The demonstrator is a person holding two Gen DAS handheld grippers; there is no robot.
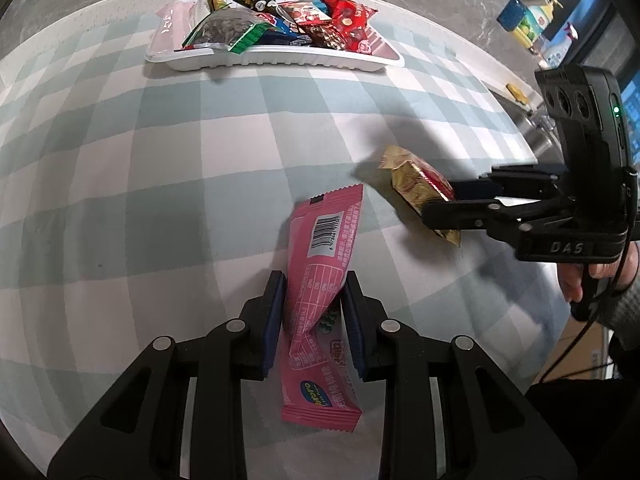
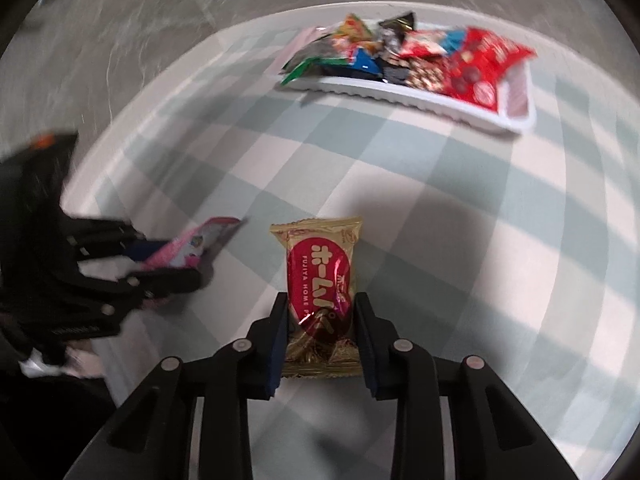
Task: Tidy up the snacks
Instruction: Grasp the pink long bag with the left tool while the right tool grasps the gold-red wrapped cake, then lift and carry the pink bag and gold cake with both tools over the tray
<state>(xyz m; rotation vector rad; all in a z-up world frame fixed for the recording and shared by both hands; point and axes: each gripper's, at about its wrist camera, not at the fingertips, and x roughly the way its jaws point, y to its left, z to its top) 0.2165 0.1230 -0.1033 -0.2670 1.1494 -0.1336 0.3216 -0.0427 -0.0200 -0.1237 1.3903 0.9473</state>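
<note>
My left gripper [image 1: 314,280] is shut on a pink snack bar wrapper [image 1: 324,256], held twisted above the checked tablecloth; it also shows in the right wrist view [image 2: 192,246]. My right gripper [image 2: 322,300] is shut on a gold and red snack pack [image 2: 320,272], which also shows in the left wrist view [image 1: 416,184] between the right gripper's fingers [image 1: 448,214]. A white tray [image 1: 280,62] at the table's far side holds several snack packets; it also shows in the right wrist view [image 2: 400,94].
The round table carries a green and white checked cloth [image 1: 160,160]. The left gripper [image 2: 132,264] is to the left of my right one. A counter with bottles and screens [image 1: 532,12] lies beyond the table's right edge.
</note>
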